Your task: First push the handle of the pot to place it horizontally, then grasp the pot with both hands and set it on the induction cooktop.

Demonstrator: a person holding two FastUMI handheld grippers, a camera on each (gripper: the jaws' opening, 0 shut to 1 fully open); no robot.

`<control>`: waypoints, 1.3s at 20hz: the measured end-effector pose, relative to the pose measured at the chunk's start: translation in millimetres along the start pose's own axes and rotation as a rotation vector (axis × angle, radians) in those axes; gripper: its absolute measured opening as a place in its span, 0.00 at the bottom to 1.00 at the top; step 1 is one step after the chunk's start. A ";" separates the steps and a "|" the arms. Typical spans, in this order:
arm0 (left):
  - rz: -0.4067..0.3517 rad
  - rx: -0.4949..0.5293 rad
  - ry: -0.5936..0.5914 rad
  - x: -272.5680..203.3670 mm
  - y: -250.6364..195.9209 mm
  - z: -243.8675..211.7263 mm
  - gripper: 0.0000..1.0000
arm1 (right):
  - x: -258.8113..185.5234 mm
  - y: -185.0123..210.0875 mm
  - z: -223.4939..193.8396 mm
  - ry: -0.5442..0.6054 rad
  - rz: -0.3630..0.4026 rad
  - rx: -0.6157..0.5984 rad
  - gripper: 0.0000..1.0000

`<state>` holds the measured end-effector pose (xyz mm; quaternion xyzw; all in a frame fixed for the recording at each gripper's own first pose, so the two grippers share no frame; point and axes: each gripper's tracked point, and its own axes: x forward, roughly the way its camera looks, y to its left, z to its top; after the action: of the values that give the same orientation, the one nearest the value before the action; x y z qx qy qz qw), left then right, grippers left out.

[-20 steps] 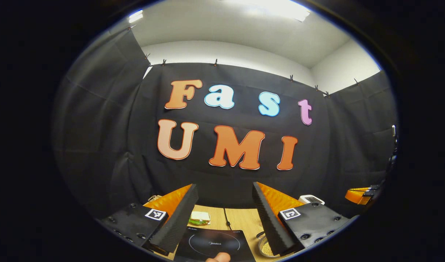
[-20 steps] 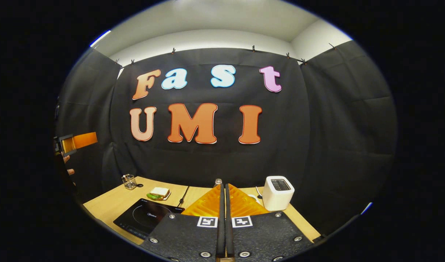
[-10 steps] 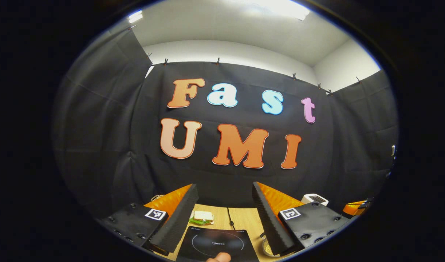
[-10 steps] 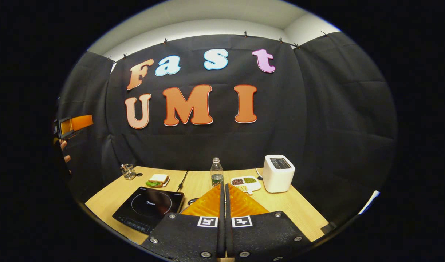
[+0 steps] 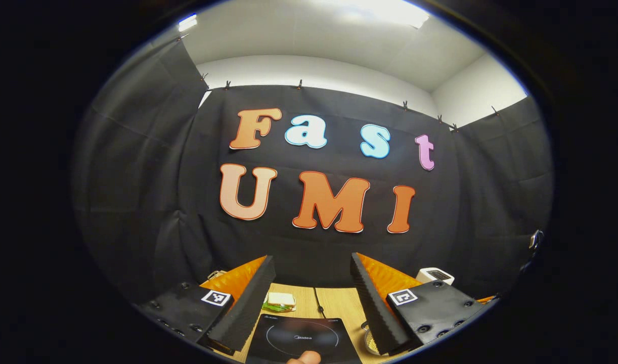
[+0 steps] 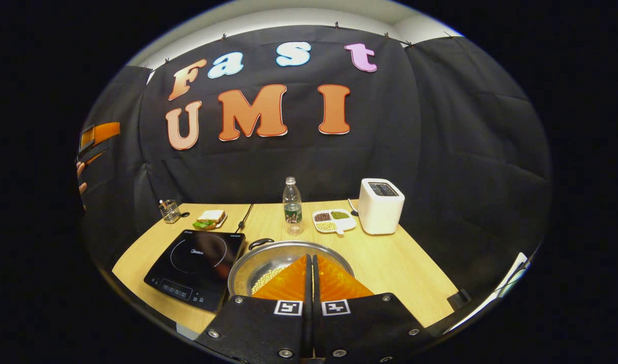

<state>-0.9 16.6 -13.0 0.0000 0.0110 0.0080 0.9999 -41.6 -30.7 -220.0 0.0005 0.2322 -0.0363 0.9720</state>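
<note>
Nothing is done yet, I judge. My right claw (image 6: 309, 283) is pressed together, hovering over the pot (image 6: 268, 260) at lower centre, which sits just right of the induction cooktop (image 6: 195, 263). Its handle (image 6: 260, 243) seems to point away, though it's small. My left claw (image 5: 311, 298) is spread, empty.

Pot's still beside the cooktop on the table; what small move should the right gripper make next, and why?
Probably lower the right gripper, fingers together, toward the pot handle at its far rim. The pot sits on the table just right of the induction cooktop, untouched, so the handle push comes first.
</note>
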 end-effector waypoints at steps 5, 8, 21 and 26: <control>-0.005 0.001 0.012 -0.4 -1.0 -5.0 0.98 | -0.1 -2.4 -39.0 0.091 0.006 0.001 0.00; -0.010 -0.008 0.001 -5.2 -2.7 -1.0 0.97 | 0.5 -5.7 -58.4 0.140 0.001 -0.017 0.00; -0.023 -0.019 0.014 -5.3 -8.3 -7.5 0.98 | -3.9 -0.1 -139.6 0.360 0.056 0.014 0.00; -0.018 -0.023 0.029 -3.4 -8.0 -14.5 0.98 | -0.7 1.1 -158.0 0.407 0.064 0.014 0.00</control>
<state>-4.5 8.5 -27.4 -0.0115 0.0253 -0.0007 0.9996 -113.4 -26.7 -360.7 0.0219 0.4232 -0.0059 0.9057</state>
